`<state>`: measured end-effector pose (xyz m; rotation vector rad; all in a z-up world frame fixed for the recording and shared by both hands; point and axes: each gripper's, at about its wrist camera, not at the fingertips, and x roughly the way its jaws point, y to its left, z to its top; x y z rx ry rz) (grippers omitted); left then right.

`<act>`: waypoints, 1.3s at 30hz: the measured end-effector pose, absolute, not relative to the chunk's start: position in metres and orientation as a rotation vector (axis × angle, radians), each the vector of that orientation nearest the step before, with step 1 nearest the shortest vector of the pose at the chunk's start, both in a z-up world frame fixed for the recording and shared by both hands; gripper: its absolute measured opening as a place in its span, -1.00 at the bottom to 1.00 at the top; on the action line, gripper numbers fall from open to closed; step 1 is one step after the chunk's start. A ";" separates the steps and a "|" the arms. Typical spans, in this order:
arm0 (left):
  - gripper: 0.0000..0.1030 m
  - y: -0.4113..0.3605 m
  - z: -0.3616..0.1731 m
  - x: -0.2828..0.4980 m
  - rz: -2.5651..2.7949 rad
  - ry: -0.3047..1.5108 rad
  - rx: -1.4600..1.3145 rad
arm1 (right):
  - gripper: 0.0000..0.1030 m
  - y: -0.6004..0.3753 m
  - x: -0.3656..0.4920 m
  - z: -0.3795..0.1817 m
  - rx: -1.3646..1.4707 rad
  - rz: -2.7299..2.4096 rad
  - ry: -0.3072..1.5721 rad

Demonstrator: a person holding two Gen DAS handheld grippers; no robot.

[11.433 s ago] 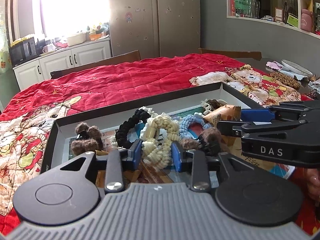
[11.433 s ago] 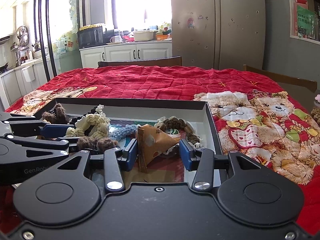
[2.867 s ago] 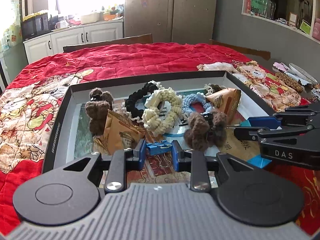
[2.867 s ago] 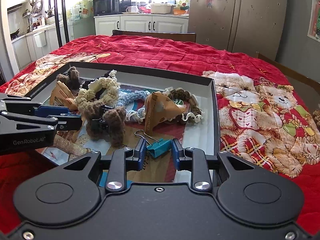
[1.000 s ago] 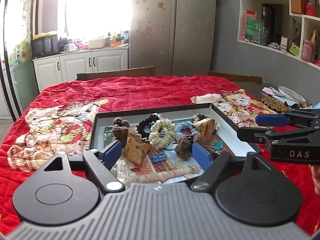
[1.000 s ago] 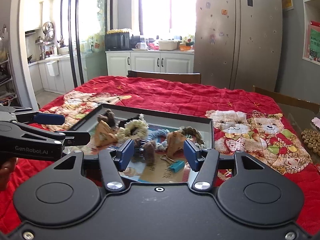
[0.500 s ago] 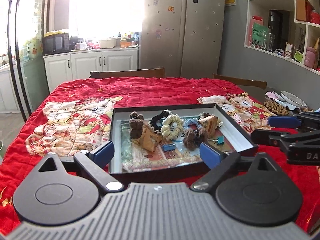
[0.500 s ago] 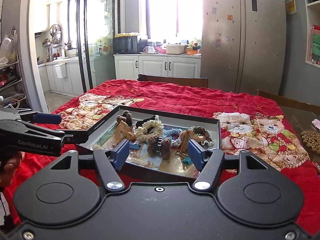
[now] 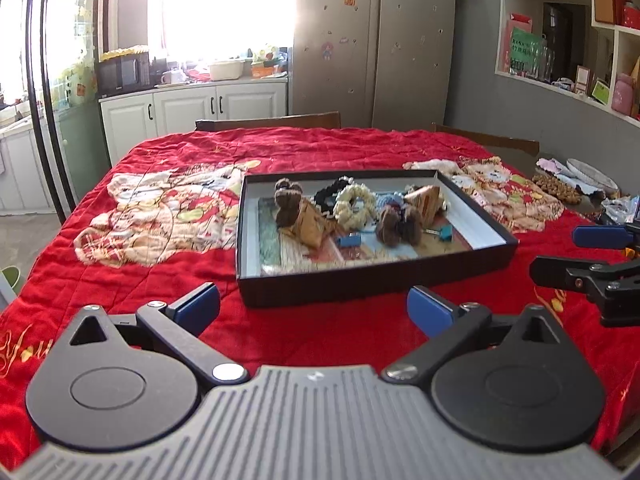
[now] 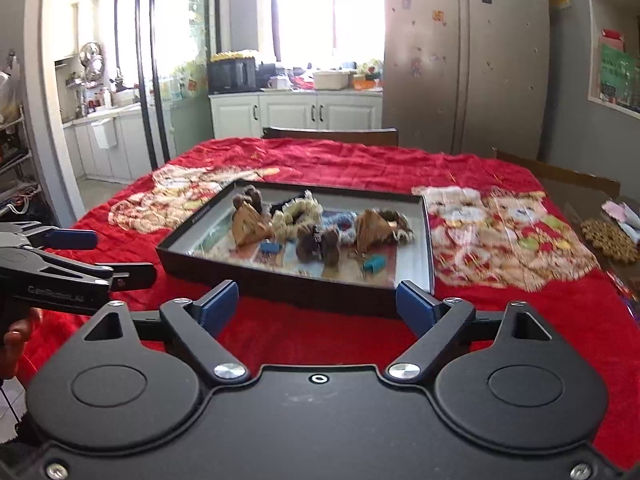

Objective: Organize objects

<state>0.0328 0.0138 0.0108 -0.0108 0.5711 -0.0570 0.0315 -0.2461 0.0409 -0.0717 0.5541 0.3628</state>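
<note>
The shallow black box (image 9: 374,280) sat on the red quilt (image 9: 160,280) that covered the table, and everything the task seemed to concern lay inside it: two brown fuzzy hair ties (image 9: 288,202), a black scrunchie (image 9: 330,194), a cream scrunchie (image 9: 354,206), a pale blue one partly hidden behind the rest, two tan paper cones (image 9: 310,226), a blue clip (image 9: 348,240) and a teal binder clip (image 9: 444,233). Nothing of that sort showed loose on the quilt near the box, so the gathering looked done or very nearly so. Inside, though, the pieces sat bunched toward the far half, some leaning on one another, so any finer sorting by kind would still be left. The left gripper (image 9: 314,308) hung well short of the box's near wall, its jaws opening wide with nothing between them but quilt. The right gripper (image 10: 318,304) likewise sat back from the box, its jaws opening and empty; a hand (image 10: 16,336) showed at the left edge of that view behind the other tool. A dish (image 9: 588,172) and a brown beaded mat (image 10: 610,240) lay off to the right of the table, apart from the box, and whether they belonged to the job could not be told.
</note>
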 end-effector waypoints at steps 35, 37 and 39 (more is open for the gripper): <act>1.00 0.007 -0.002 0.009 -0.002 0.596 -0.021 | 0.83 -0.243 0.014 0.023 -0.056 0.266 0.584; 1.00 0.007 -0.002 0.009 0.002 0.596 -0.019 | 0.83 -0.243 0.014 0.023 -0.055 0.267 0.585; 1.00 0.007 -0.003 0.009 0.005 0.601 -0.020 | 0.84 -0.243 0.014 0.023 -0.054 0.265 0.589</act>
